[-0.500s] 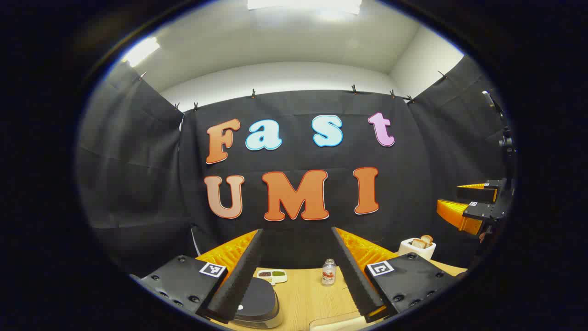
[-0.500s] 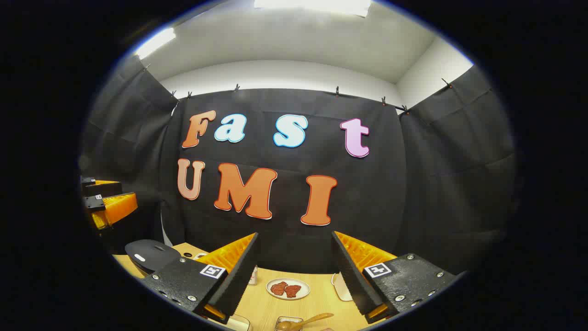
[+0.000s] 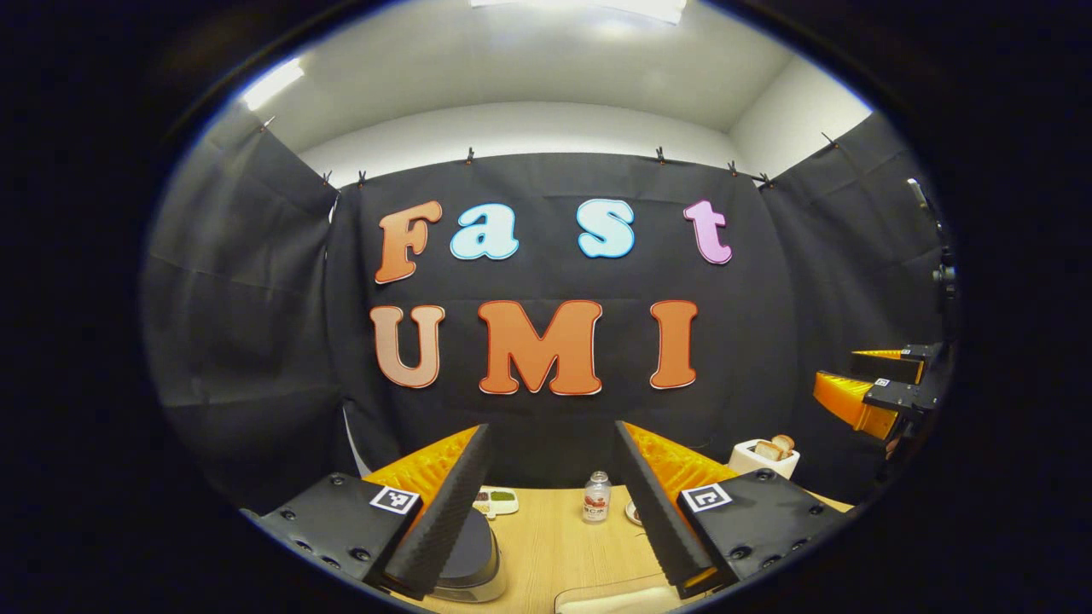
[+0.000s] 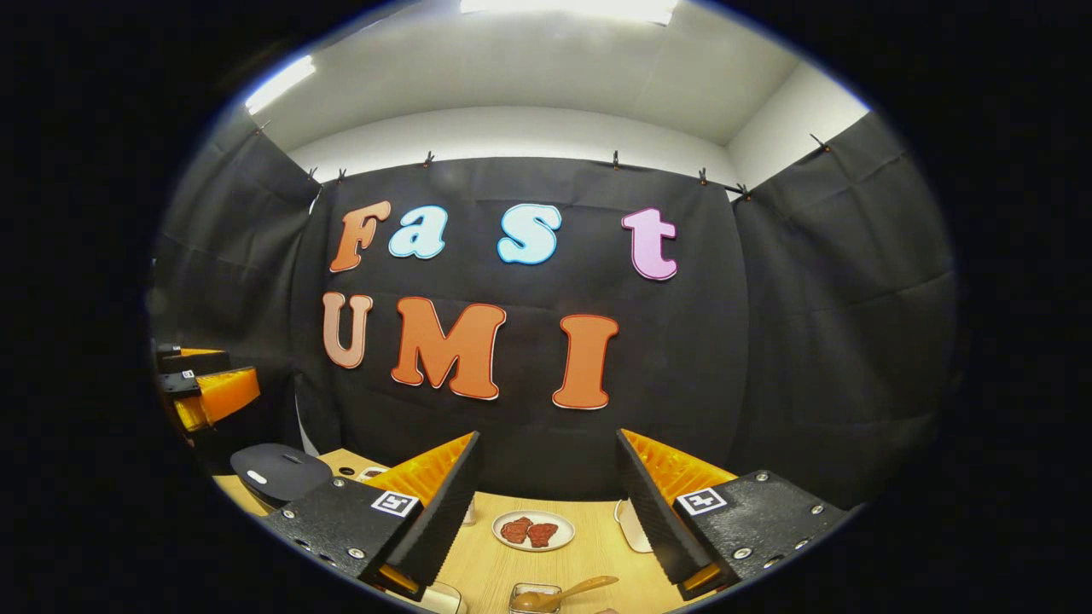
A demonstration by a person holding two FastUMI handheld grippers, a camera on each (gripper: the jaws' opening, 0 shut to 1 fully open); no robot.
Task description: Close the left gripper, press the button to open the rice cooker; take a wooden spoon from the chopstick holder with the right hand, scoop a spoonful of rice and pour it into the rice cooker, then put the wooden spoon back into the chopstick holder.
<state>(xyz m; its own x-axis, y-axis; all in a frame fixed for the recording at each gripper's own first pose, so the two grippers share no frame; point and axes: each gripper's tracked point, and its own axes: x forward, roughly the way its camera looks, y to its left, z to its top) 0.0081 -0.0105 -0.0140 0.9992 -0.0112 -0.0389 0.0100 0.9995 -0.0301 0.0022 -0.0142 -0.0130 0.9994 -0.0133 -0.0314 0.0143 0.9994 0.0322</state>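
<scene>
Two grippers hang above a pale wood-grain desk, both with fingers spread wide and nothing between them. In the left gripper view, the left gripper frames a small clear bottle, while the rice cooker — dark, smooth, rounded lid down — sits at lower left, partly behind a finger. A white toaster with bread stands farther right, near the right gripper. In the right gripper view, the right gripper looks over a round white plate of reddish pieces; the wooden spoon lies in a clear square container — bowl at left, handle angling up to the right. The cooker's lid shows at left.
</scene>
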